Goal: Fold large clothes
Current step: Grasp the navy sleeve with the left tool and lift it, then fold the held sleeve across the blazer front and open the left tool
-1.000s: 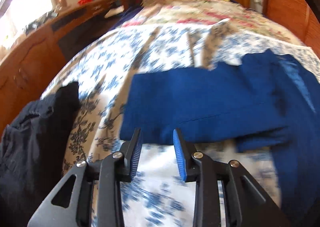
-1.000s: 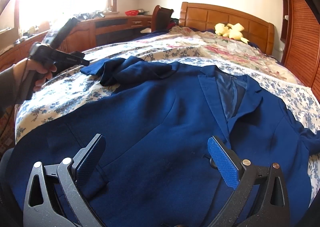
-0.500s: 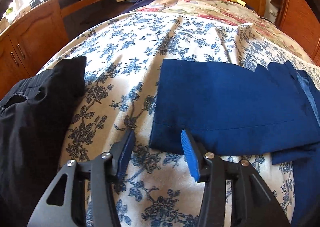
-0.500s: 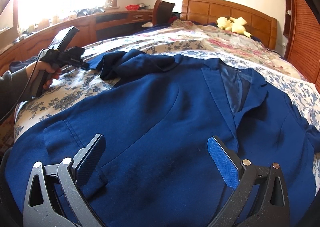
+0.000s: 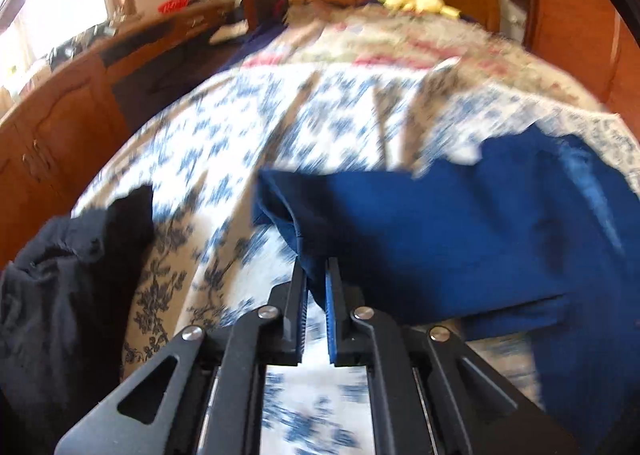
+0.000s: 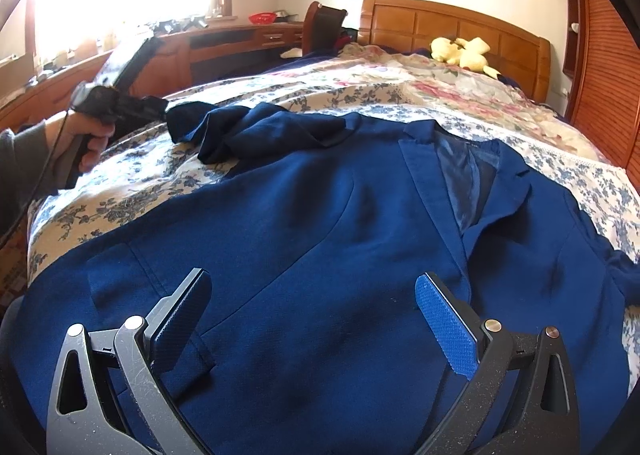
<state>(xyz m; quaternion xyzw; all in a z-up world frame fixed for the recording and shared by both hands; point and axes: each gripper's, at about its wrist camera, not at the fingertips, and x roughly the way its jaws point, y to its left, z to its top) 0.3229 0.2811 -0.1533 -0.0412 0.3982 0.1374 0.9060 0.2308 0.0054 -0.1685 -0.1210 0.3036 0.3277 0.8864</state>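
My left tool (image 5: 316, 275) has just closed and is clamped on the cuff of the blue jacket's sleeve (image 5: 420, 239), lifting that end off the floral bed cover (image 5: 248, 143). My right tool (image 6: 316, 319) hovers with its jaws wide apart over the jacket (image 6: 312, 223), which lies spread flat just ahead of it.

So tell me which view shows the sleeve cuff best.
The left wrist view: the cuff fills the near middle, pinched in the left gripper, though blurred. The right wrist view shows it only small and far off at the jacket's top left.
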